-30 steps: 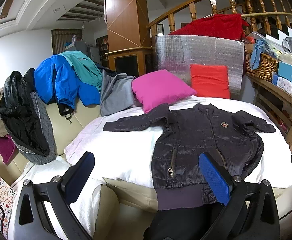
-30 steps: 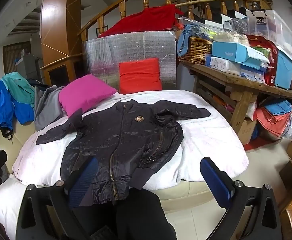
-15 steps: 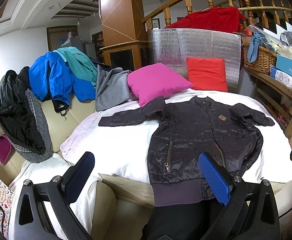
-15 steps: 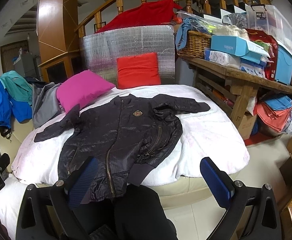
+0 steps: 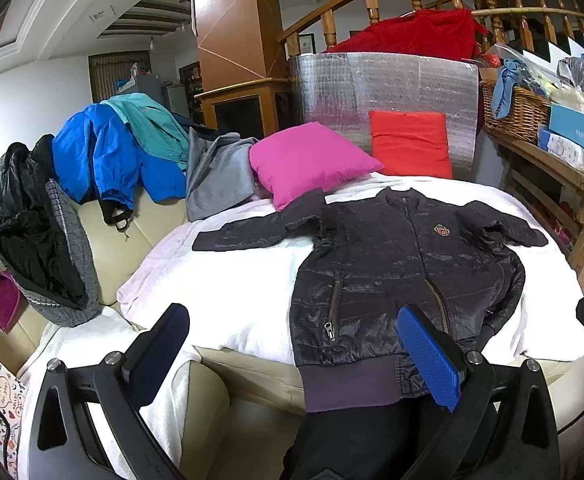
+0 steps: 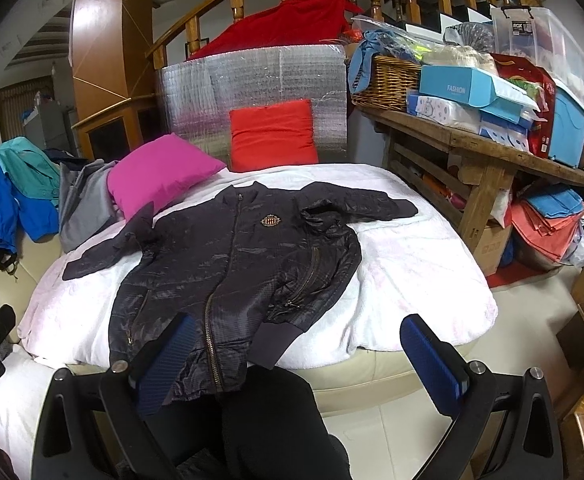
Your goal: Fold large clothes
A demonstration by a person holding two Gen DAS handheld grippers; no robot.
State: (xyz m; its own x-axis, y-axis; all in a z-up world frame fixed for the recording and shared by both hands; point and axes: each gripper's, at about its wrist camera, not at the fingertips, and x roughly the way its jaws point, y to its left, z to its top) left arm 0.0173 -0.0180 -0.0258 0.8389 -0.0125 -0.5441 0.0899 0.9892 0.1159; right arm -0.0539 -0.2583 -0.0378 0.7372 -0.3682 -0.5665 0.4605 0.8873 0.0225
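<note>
White bedding (image 5: pixel 244 292) carries the dark jacket (image 5: pixel 391 264), both grippers gaping empty; only the right view shows the cluttered wooden bench (image 6: pixel 487 152).

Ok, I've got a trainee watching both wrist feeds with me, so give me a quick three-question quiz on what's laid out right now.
1. True or false: the dark jacket lies spread front-up on the white cover, zipped closed.
2. Which cushion touches a jacket sleeve: A) the pink cushion, B) the red cushion, C) neither?
3. Fill in: the left gripper and the right gripper are both ____, holding nothing.

Key
1. True: the badge faces up and the centre zip is closed.
2. A: the sleeve on the pink cushion's side reaches its lower edge; the red cushion stands apart, against the silver panel.
3. Open.
</note>
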